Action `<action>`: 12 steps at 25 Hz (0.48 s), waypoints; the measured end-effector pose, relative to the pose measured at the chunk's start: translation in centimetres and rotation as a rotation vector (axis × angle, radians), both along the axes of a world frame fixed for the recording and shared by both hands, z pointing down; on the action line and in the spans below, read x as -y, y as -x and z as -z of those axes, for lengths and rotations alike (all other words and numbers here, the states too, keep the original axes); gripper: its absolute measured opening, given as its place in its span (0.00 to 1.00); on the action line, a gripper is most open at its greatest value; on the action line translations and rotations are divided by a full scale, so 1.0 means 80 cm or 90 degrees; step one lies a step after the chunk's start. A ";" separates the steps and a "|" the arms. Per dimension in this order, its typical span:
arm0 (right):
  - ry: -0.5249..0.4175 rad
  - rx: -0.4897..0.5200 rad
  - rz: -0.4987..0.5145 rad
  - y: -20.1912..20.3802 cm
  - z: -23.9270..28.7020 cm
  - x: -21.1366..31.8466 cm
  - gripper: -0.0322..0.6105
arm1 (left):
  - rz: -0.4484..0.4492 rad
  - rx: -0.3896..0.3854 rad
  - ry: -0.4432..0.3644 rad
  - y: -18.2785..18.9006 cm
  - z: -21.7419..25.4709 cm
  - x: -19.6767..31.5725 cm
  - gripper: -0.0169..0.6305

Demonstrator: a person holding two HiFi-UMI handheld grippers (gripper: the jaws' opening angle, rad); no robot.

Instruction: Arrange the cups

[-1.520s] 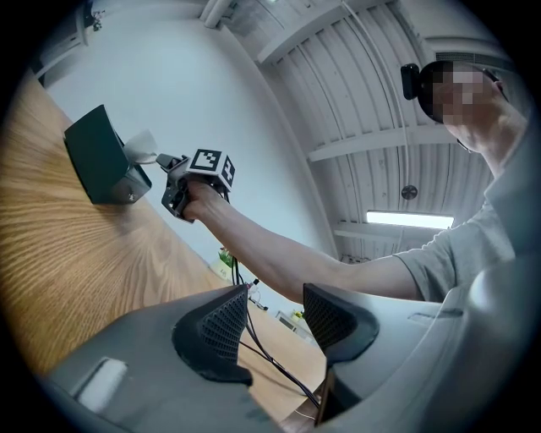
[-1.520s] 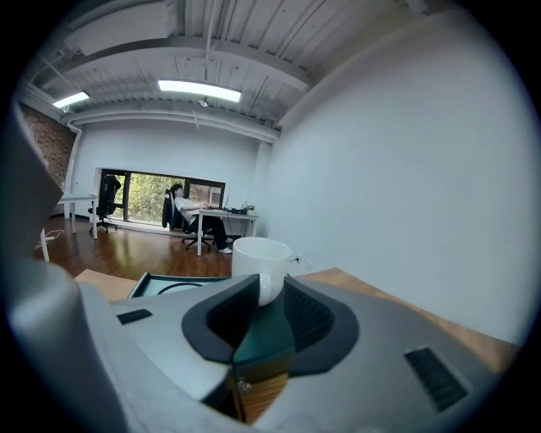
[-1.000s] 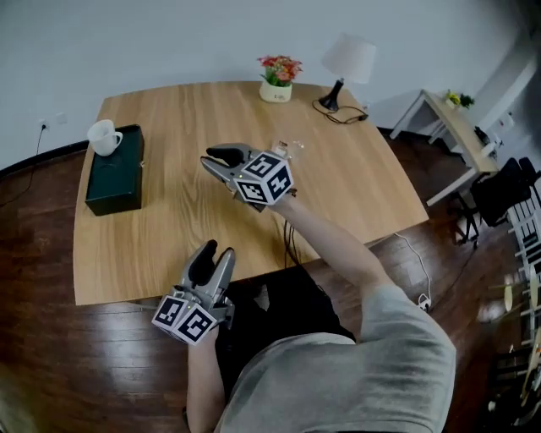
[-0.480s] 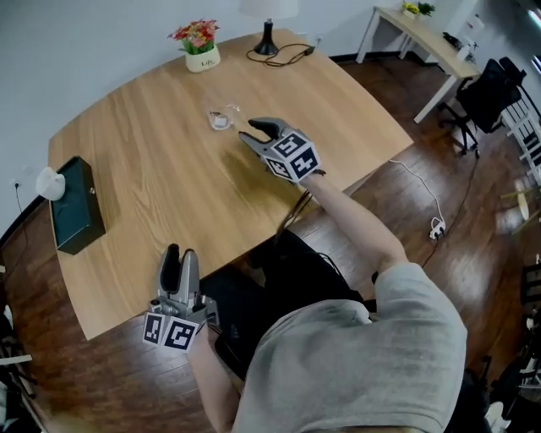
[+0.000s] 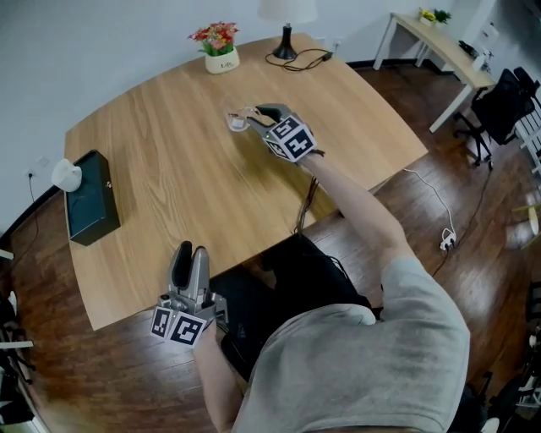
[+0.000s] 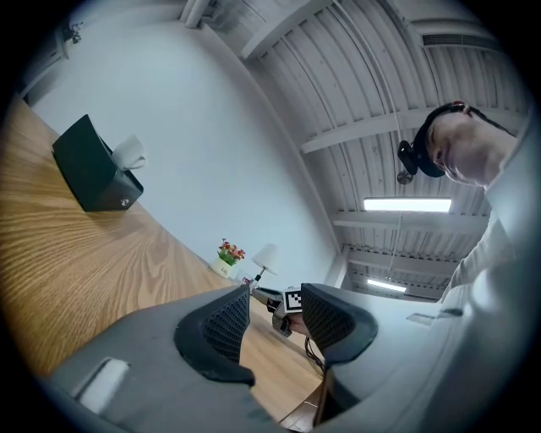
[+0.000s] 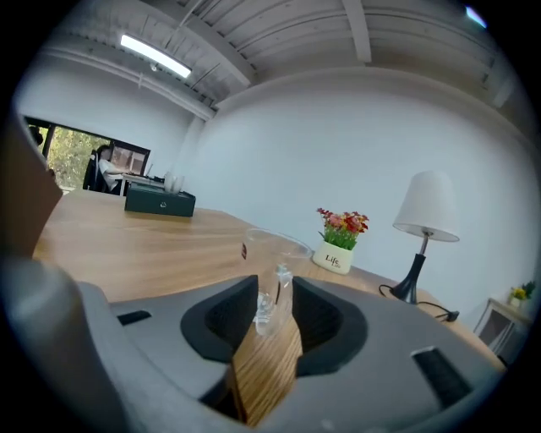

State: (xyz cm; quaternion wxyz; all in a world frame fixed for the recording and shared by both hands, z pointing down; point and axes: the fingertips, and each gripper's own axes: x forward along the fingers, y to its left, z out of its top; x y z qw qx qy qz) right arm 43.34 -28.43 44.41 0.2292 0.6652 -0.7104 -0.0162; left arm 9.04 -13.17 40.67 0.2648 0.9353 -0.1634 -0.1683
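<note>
A clear glass cup (image 5: 239,121) with a handle stands on the wooden table (image 5: 169,169), toward the back. My right gripper (image 5: 254,116) reaches it from the right. In the right gripper view the cup (image 7: 272,252) has its handle between the jaws of that gripper (image 7: 275,298); the jaws are closing and a sliver of gap still shows. A white mug (image 5: 66,175) sits on a dark green box (image 5: 90,208) at the table's left edge. My left gripper (image 5: 190,256) hovers at the front edge, holding nothing, its jaws a little apart (image 6: 275,317).
A flower pot (image 5: 220,49) and a lamp (image 5: 286,24) with its cable stand at the table's back. A side table (image 5: 439,42) and a dark chair (image 5: 503,101) are on the wooden floor to the right. The box and mug (image 7: 161,200) show far left in the right gripper view.
My right gripper has travelled across the table to the glass cup and now has its handle between the jaws. The left gripper has stayed by the front edge.
</note>
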 end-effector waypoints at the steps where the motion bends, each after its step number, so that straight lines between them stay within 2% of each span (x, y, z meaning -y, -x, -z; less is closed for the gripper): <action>1: -0.001 -0.006 0.004 0.001 0.001 0.002 0.20 | -0.001 0.001 -0.001 -0.001 0.000 -0.001 0.30; 2: -0.002 -0.005 0.012 0.004 0.002 0.004 0.16 | -0.002 0.002 -0.002 -0.001 0.000 -0.001 0.30; 5: -0.001 -0.009 0.024 0.011 0.002 0.010 0.16 | -0.005 0.004 -0.003 -0.001 0.000 0.000 0.30; 8: 0.004 -0.049 0.006 0.008 0.000 0.021 0.17 | -0.004 0.001 0.001 -0.001 0.000 0.000 0.30; 9: 0.007 -0.055 -0.002 0.007 -0.001 0.025 0.21 | -0.005 0.000 0.003 -0.001 0.001 0.000 0.30; 12: 0.017 -0.042 0.006 0.009 -0.003 0.035 0.18 | -0.005 -0.003 0.005 -0.002 0.002 0.002 0.30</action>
